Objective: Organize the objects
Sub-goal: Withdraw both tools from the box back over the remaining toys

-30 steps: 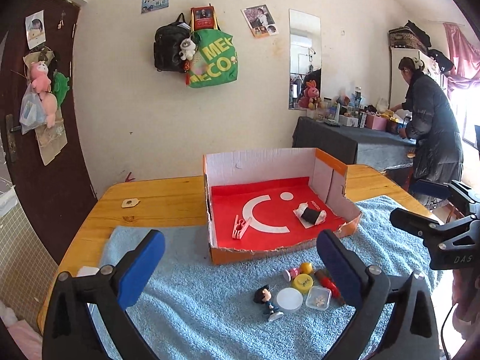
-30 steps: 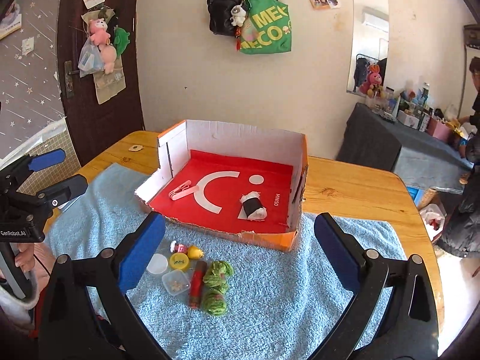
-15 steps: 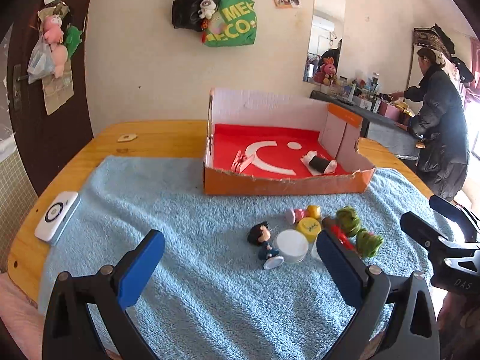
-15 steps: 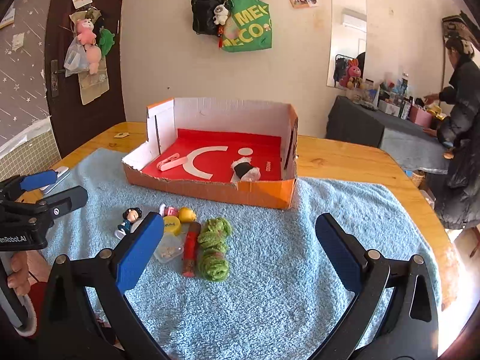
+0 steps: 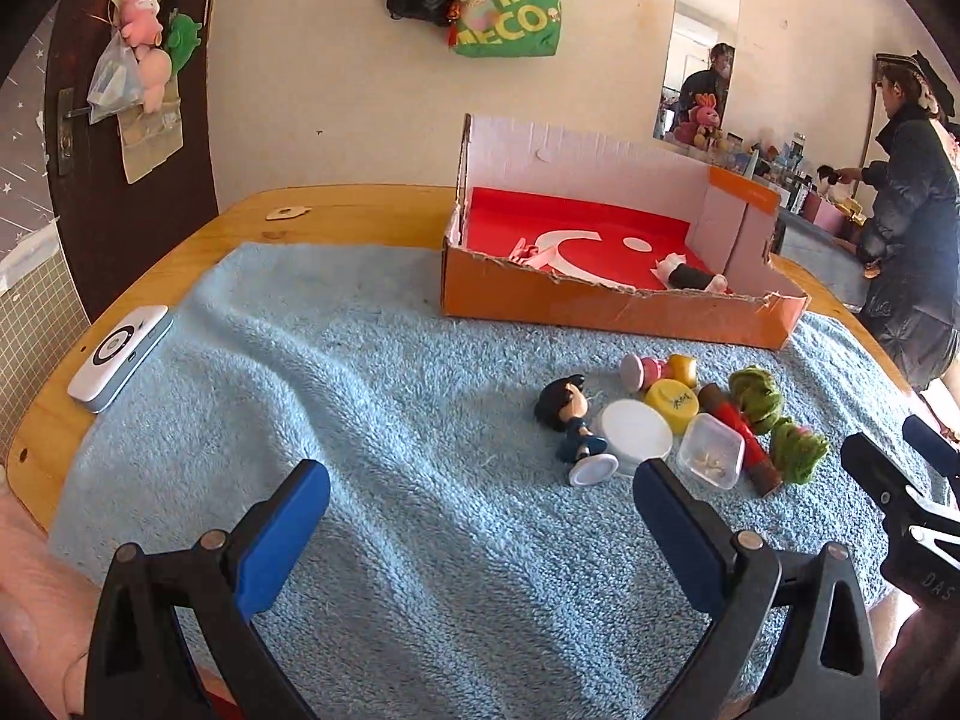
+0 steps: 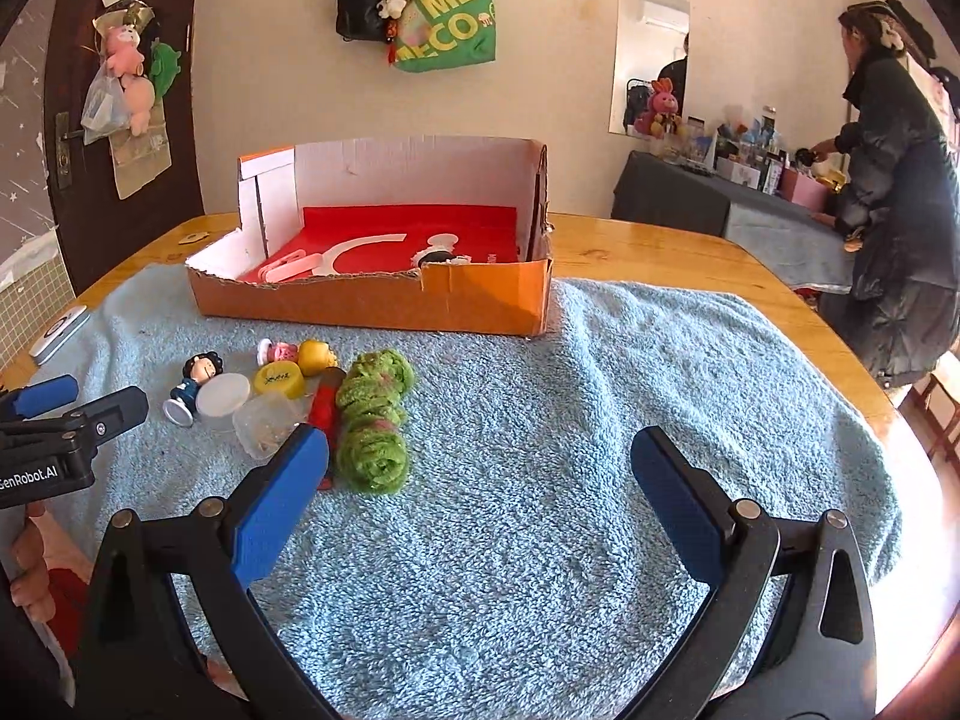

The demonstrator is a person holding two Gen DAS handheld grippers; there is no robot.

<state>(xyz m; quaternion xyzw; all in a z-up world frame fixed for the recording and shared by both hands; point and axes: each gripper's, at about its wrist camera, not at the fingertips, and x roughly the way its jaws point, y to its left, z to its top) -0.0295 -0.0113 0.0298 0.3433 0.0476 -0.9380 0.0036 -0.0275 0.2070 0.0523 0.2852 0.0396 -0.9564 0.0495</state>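
Left gripper (image 5: pixel 480 516): jaws apart, empty, above towel (image 5: pixel 360 420).
Right gripper (image 6: pixel 480 480): jaws apart, empty.
Toys (image 6: pixel 288 384): clustered on towel, near box (image 6: pixel 384 294).

Black gripper frames, blue jaws pads (image 5: pixel 282 540), silver screws; "GenRobot.AI" marking.

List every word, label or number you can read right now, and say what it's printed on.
"MEC" over "ECO": green fabric tote bag on the wall, partly folded.
"GenRobot.AI": black body of the left tongs, right wrist view.
"DAS": black body of the right tongs, left wrist view.
Yellow round cap: dark marking, unreadable.
Red box liner: small white word, too blurred.
Wall photos and poster: too small.
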